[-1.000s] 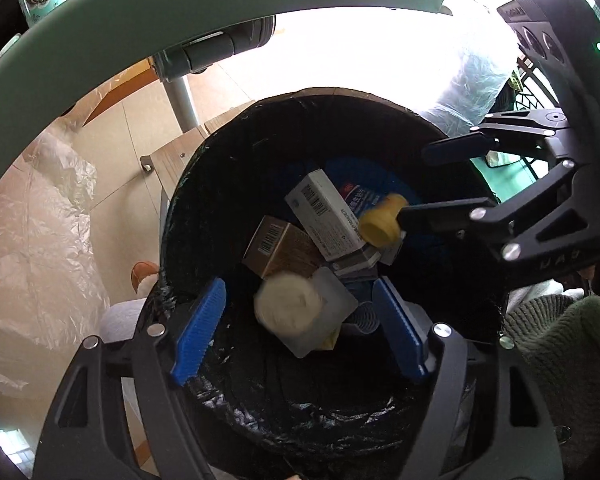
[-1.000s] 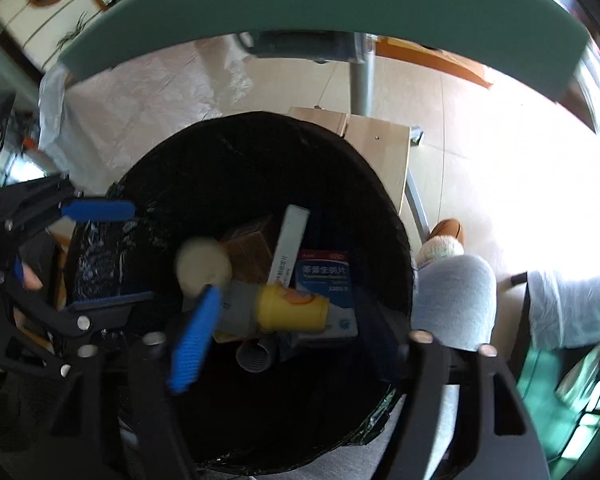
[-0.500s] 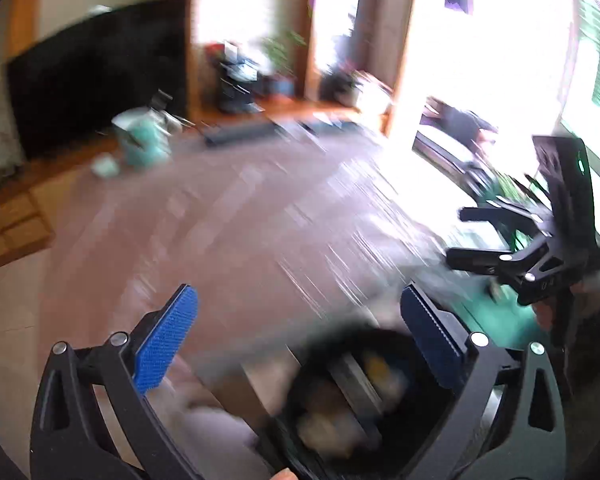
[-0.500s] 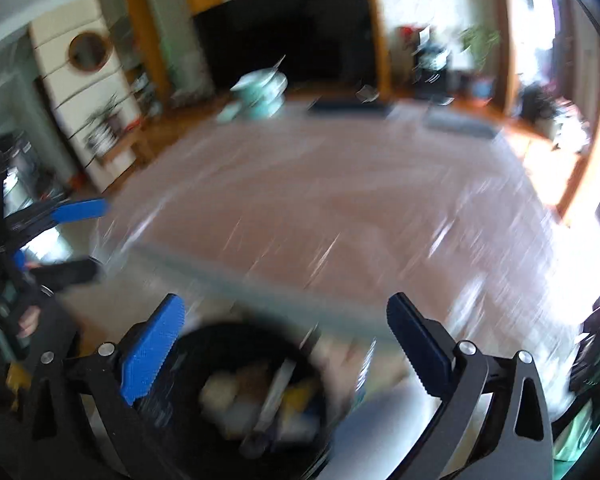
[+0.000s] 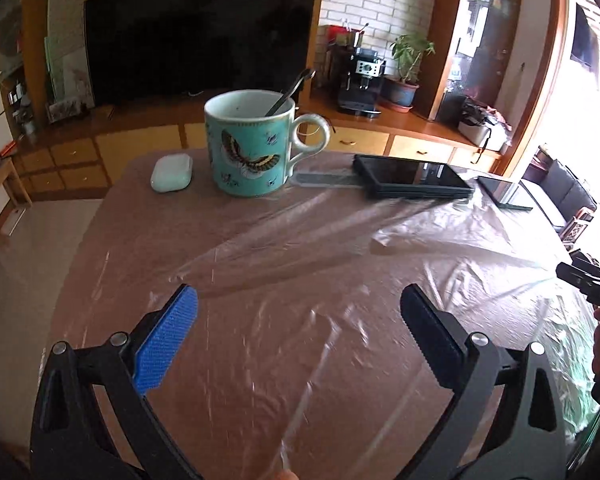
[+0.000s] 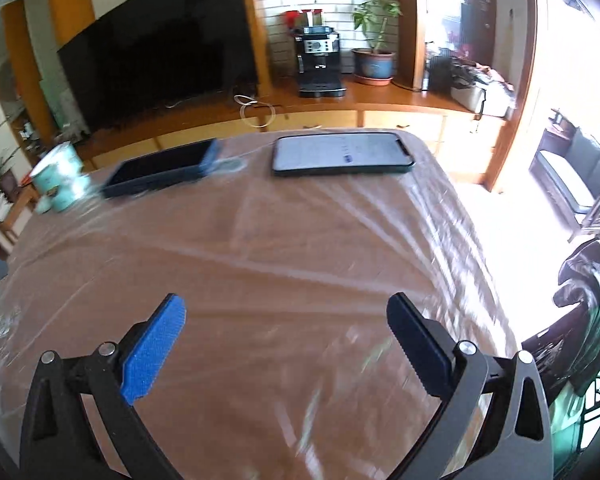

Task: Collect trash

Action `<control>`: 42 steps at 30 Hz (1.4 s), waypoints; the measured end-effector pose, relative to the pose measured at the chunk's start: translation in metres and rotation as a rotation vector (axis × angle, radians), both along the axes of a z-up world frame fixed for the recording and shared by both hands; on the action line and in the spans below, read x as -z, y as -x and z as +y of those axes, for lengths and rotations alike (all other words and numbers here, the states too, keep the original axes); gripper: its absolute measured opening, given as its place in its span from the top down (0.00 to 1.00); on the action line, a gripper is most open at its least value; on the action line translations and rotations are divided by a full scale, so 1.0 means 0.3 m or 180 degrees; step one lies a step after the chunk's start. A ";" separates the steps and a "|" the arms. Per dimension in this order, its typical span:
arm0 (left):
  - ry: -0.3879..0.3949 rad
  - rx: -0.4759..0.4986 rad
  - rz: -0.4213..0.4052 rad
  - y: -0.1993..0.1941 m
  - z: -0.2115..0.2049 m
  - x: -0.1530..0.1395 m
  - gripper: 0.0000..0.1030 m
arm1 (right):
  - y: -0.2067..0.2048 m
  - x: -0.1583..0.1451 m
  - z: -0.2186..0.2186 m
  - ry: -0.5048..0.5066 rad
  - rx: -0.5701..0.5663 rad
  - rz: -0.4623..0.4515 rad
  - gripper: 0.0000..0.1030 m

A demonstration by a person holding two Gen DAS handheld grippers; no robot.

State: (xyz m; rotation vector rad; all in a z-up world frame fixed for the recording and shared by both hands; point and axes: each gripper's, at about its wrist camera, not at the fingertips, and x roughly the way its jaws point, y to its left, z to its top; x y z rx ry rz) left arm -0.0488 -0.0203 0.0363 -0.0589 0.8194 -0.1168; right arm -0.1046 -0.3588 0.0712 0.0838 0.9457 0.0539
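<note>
No trash shows on the tabletop (image 5: 340, 360); nothing here looks left to collect. Both hand-held grippers, the left hand-held gripper (image 5: 300, 332) and the right hand-held gripper (image 6: 286, 332), hover with jaws spread, just opened, holding nothing. Belongings crowd the far edge: butterfly mug (image 5: 250, 146), earbud case (image 5: 171, 173) beside it, two phones (image 6: 342, 154) beyond. Near the mug is tight; elsewhere is open room.

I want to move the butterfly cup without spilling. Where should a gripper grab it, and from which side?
Judging by its shape, take the mug around its round body, low down, coming from the near side. The handle sticks out to the right and a spoon leans over the rim there, so stay clear of the top.
</note>
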 end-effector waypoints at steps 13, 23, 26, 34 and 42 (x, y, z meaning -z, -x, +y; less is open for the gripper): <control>-0.0060 -0.0150 0.0243 -0.105 0.029 0.085 0.02 | -0.075 0.086 -0.009 0.0182 0.0053 0.0171 0.04; -0.0259 -0.0140 0.0456 -0.121 0.003 0.117 0.02 | -0.079 0.097 0.008 0.0291 0.0102 0.0252 0.03; -0.0292 -0.0141 0.0466 -0.111 -0.003 0.119 0.02 | -0.073 0.093 0.007 0.0299 0.0133 0.0255 0.03; -0.0290 -0.0183 0.0471 -0.091 -0.005 0.117 0.01 | -0.063 0.086 0.002 0.0304 0.0157 0.0260 0.03; -0.0290 -0.0220 0.0472 -0.070 0.013 0.119 0.01 | -0.062 0.087 0.002 0.0303 0.0157 0.0259 0.03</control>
